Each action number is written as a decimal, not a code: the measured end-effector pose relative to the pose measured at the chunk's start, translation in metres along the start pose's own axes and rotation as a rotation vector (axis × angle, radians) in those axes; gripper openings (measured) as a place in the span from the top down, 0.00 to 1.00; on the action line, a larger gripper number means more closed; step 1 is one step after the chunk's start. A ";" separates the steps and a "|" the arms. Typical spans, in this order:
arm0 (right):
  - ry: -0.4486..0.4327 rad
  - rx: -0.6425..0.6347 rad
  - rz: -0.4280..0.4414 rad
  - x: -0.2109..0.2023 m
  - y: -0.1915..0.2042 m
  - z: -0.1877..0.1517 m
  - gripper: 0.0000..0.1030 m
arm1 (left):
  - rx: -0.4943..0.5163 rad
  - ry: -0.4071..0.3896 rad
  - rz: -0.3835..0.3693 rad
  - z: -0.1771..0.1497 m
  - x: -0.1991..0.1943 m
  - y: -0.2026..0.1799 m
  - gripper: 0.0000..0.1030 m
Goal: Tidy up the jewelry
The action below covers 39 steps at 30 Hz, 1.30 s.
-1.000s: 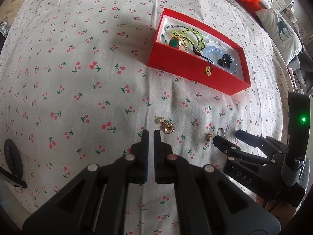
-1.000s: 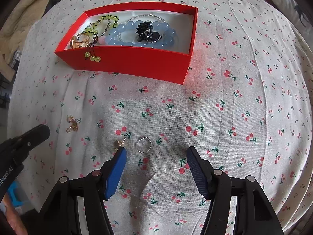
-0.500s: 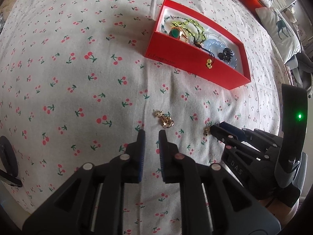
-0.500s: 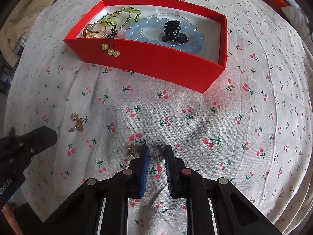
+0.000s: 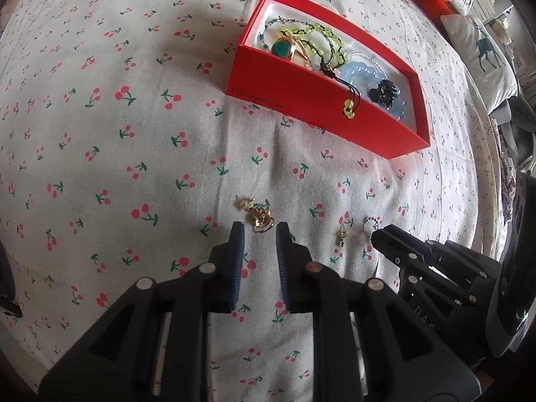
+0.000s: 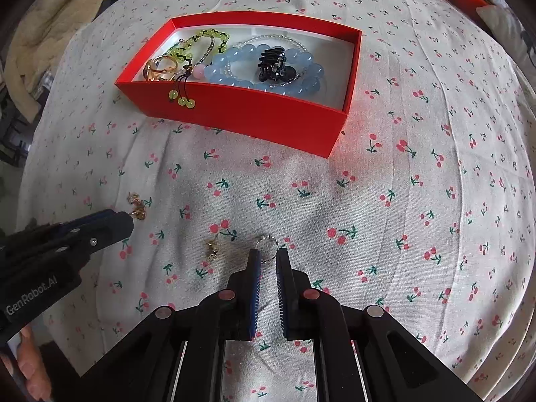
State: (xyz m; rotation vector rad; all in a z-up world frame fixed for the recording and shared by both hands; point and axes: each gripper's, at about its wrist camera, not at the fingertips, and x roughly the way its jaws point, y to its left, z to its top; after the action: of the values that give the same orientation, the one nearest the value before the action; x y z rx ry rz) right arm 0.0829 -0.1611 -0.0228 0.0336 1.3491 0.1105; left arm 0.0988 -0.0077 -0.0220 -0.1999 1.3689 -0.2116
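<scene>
Bed sheet [image 6: 402, 201], cherry print. Red box [image 6: 241, 114]: right view shows blue bead bracelet [image 6: 234, 60]; left view, green-stone ring [image 5: 283, 48]. Right claw [image 6: 267, 256] just closed, nipping silver ring [image 6: 267, 239] on sheet; contact barely visible. Left claw [image 5: 258, 231] slightly parted, just opening, empty, over gold earring [image 5: 259, 219]. Second earring [image 6: 211, 249] between claws.

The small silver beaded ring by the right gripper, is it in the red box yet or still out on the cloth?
Out. The small silver beaded ring lies on the cherry-print cloth, pinched between the right gripper's blue fingertips, well short of the red box.
</scene>
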 end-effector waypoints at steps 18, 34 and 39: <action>0.030 0.072 0.076 -0.012 -0.055 -0.011 0.86 | -0.075 -0.021 0.036 0.008 0.015 -0.004 0.84; 0.060 0.056 0.101 0.000 -0.043 -0.002 0.84 | -0.023 -0.054 -0.014 -0.006 -0.017 0.001 0.84; 0.049 0.048 0.087 0.003 -0.035 0.002 0.76 | -0.023 -0.054 -0.017 -0.006 -0.018 0.004 0.84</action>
State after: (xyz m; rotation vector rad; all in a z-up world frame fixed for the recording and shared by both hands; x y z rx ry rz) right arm 0.0875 -0.1953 -0.0279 0.1305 1.3999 0.1533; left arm 0.0901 0.0012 -0.0072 -0.2346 1.3173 -0.2036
